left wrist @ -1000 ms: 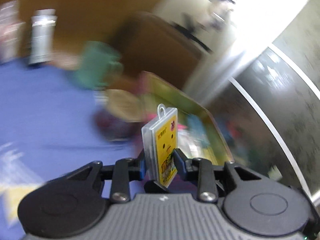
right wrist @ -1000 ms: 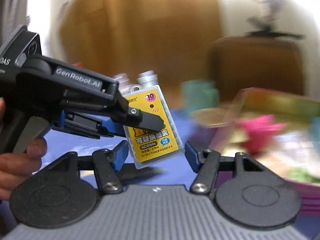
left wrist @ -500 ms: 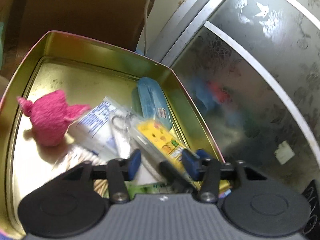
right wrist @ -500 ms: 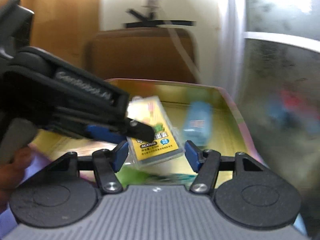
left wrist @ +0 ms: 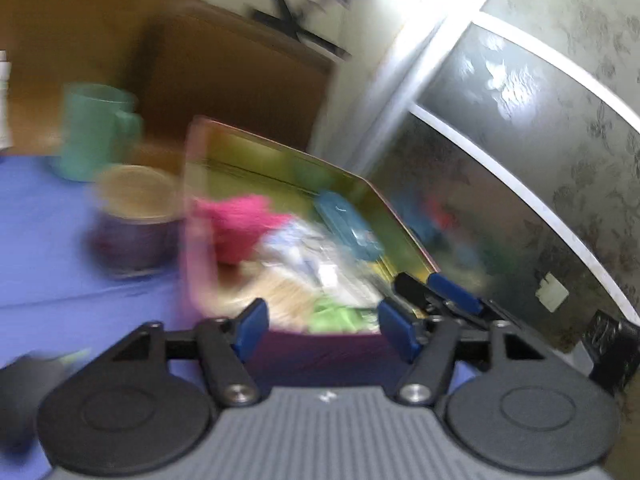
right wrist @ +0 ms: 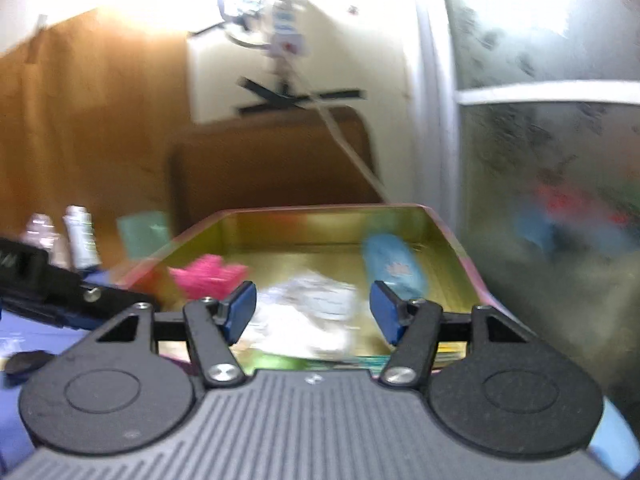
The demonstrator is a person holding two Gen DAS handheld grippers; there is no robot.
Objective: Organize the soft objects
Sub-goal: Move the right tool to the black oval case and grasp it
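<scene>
Left claw (left wrist: 320, 326) has just been opening, nothing between its jaws; right claw (right wrist: 312, 312) gapes empty too. Pink plush (right wrist: 208, 274) and packets already sit in the gold tin (right wrist: 320, 216); bench clutter remains.

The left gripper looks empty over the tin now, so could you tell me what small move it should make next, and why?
Probably draw the left gripper back from the tin toward the blue cloth: its jaws, which have just been opening, hold nothing.
</scene>
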